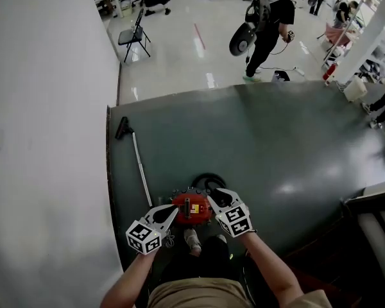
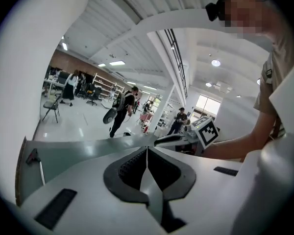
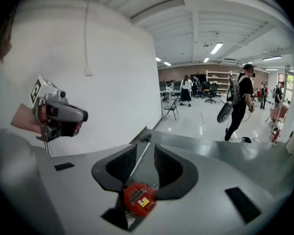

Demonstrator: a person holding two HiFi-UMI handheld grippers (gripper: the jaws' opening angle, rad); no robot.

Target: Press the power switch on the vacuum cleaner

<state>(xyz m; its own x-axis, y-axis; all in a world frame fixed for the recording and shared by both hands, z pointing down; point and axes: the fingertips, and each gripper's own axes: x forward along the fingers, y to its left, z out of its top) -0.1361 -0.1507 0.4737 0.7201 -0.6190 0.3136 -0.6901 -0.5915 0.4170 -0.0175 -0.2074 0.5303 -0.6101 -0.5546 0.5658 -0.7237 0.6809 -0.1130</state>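
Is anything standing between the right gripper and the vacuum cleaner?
Nothing visible does. The vacuum shows uncovered through the gap of the open right gripper, which hangs above it.

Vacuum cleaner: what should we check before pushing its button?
1. Vacuum cleaner close enough: ok, it sits on the green mat between both grippers.
2. Power switch found: cannot tell, too small to pick out.
3. Left gripper ready to poke: ok, jaws together, holding nothing.
4. Right gripper free: ok, jaws apart and empty, with the vacuum cleaner showing between them.
5. Walking person out of the way: ok, off the green mat.
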